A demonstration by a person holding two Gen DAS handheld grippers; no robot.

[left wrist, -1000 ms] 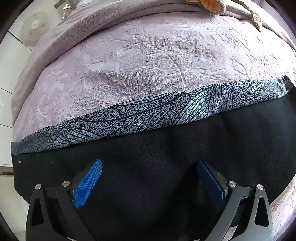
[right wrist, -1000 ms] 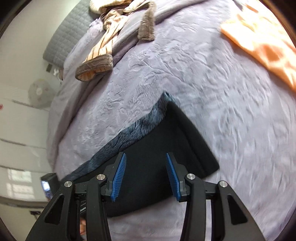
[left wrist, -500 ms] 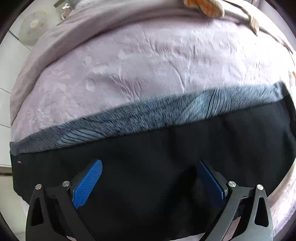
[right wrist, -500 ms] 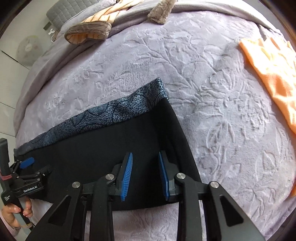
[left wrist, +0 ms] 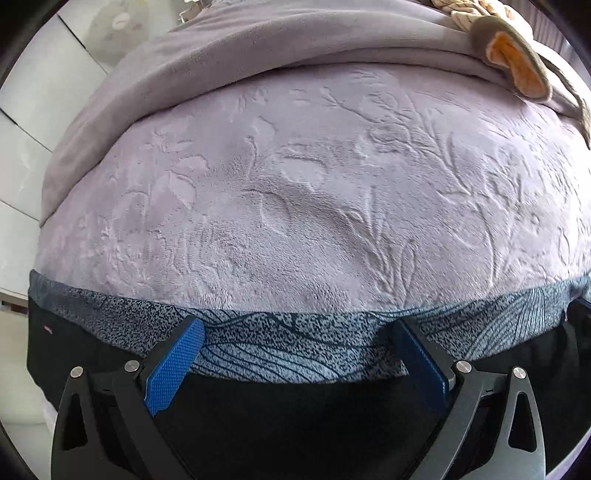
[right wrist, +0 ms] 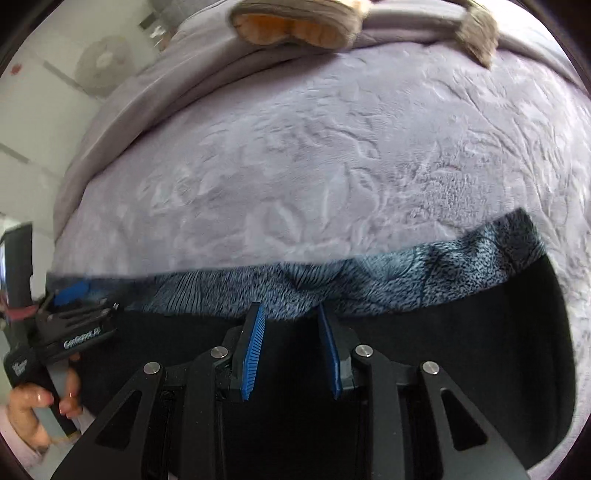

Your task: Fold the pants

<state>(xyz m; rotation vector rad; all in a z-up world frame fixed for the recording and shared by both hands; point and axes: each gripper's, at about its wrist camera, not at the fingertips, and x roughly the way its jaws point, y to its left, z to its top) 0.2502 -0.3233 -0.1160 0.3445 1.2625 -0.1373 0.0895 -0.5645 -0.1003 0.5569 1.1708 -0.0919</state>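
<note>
The pants (left wrist: 295, 424) lie flat on the bed, black with a blue-grey patterned band (left wrist: 295, 343) along the far edge. My left gripper (left wrist: 295, 332) is wide open, low over that band near its left end. In the right wrist view the pants (right wrist: 461, 332) span the lower frame with the band (right wrist: 406, 269) across the middle. My right gripper (right wrist: 290, 314) is partly open, its blue fingertips at the band's near edge, nothing between them. The left gripper (right wrist: 70, 295) and the hand holding it show at the far left.
The lilac embossed bedspread (left wrist: 314, 184) covers the bed. A brown and orange garment (left wrist: 517, 55) lies at the far edge, also in the right wrist view (right wrist: 295, 22). A white fan (right wrist: 98, 68) and white wall panels stand beyond the bed's left side.
Both grippers have moved forward over the pants to the patterned band. The right gripper's jaws have narrowed from a second ago.
</note>
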